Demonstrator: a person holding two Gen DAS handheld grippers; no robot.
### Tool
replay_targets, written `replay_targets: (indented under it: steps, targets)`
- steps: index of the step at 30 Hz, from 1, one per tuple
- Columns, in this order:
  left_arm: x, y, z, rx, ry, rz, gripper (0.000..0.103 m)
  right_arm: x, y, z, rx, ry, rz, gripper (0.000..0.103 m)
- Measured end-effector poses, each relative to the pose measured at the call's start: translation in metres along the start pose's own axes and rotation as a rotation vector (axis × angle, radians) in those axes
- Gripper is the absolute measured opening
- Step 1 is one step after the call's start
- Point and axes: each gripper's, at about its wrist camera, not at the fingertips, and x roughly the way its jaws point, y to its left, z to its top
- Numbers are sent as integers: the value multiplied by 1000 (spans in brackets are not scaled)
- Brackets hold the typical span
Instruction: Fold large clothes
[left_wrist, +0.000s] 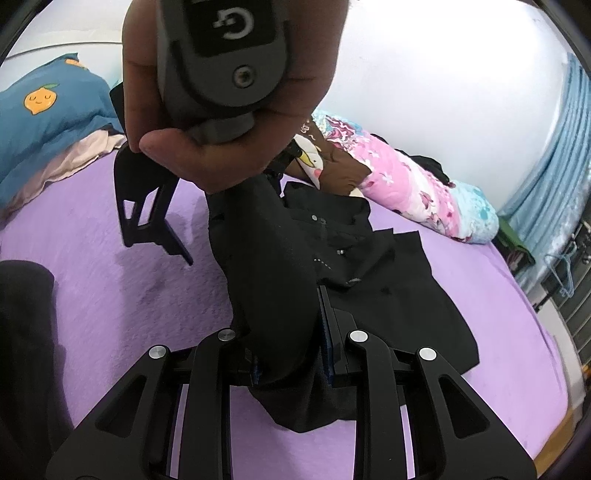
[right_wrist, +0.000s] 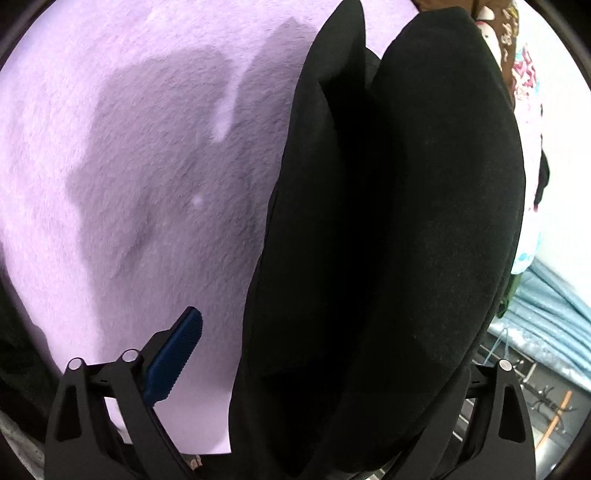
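Observation:
A black button-up garment (left_wrist: 369, 266) lies partly spread on the purple bedspread (left_wrist: 129, 295). My left gripper (left_wrist: 288, 325) is shut on a lifted fold of the black garment, which hangs between its fingers. My right gripper (left_wrist: 177, 218) hovers above the bed just left of the lifted fold, held by a hand. In the right wrist view its jaws stand wide apart, the blue left pad (right_wrist: 173, 362) is bare, and black fabric (right_wrist: 388, 240) drapes over the right side, hiding the right finger.
A blue pillow with a lemon print (left_wrist: 44, 110) lies at the far left. A pink and blue floral blanket (left_wrist: 424, 192) runs along the bed's far edge. Blue curtains (left_wrist: 565, 155) and a hanger (left_wrist: 565, 273) are at the right. Dark cloth (left_wrist: 22, 332) lies at the left edge.

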Motion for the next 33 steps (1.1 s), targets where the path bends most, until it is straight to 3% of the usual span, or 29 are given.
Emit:
replay_targets:
  steps: [8, 10, 15, 20, 21, 24, 26, 28, 33]
  targets:
    - [1, -5, 1, -1, 4, 5, 22, 8, -27, -7, 46, 2, 49, 59]
    - [0, -7, 2, 1, 0, 4, 22, 8, -30, -8, 39, -2, 65, 44]
    - [-4, -15, 2, 31, -14, 30, 22, 18, -44, -20, 18, -30, 88, 22]
    - [-9, -37, 3, 112, -31, 27, 22, 14, -60, -29, 32, -60, 177, 15]
    - [-11, -41, 3, 125, -34, 38, 26, 15, -66, -30, 37, -67, 197, 15]
    - [-17, -51, 3, 175, -54, 65, 53, 18, -87, -38, 65, -85, 272, 13]
    - [-21, -58, 2, 197, -78, 71, 61, 18, -98, -42, 72, -94, 288, 12]
    - [-23, -62, 2, 196, -105, 46, 77, 14, -104, -49, 43, -114, 282, 12]
    - [-28, -72, -3, 206, -152, 14, 85, 16, -119, -64, 30, -163, 305, 11]
